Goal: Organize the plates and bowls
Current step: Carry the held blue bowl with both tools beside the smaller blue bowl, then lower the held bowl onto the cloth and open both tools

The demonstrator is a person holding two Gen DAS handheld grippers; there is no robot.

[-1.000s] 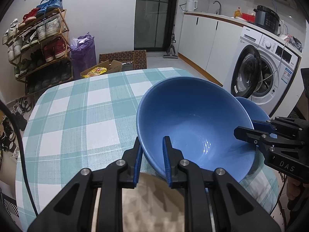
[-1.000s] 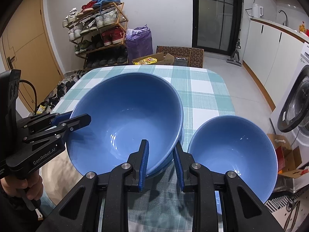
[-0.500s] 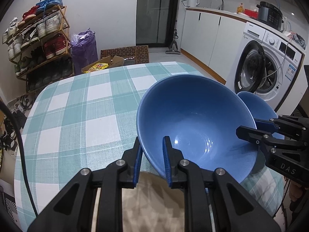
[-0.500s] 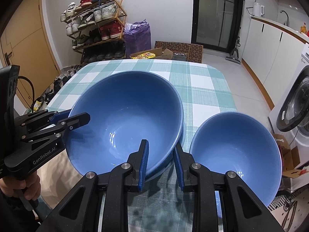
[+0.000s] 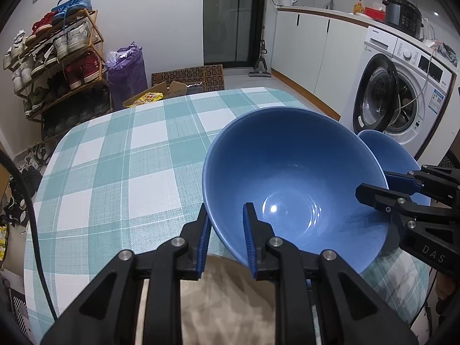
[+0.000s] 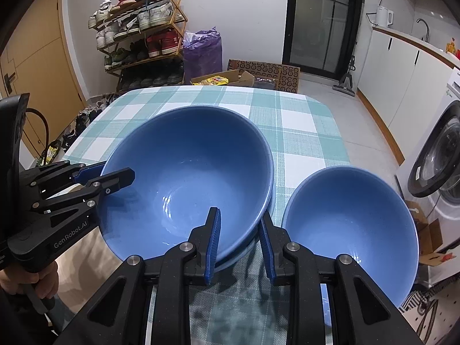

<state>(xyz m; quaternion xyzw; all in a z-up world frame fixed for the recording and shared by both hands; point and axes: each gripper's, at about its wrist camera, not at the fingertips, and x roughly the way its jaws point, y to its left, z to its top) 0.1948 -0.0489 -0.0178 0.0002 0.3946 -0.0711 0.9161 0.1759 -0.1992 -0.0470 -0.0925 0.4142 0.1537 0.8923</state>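
Presently we find the large blue bowl (image 6: 187,178) near the front edge of the checked table (image 5: 115,155), gripped from both sides: the left gripper (image 5: 225,235) and the right gripper (image 6: 238,238) each have fingers narrowed onto opposite rims, we judge to share its weight. A second rim shows beneath it. The smaller blue bowl (image 6: 350,224) sits just beside.

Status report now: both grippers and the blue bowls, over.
Left gripper and right gripper shut on large blue bowl rim. Small blue bowl beside it, apart. Checked tablecloth otherwise bare.
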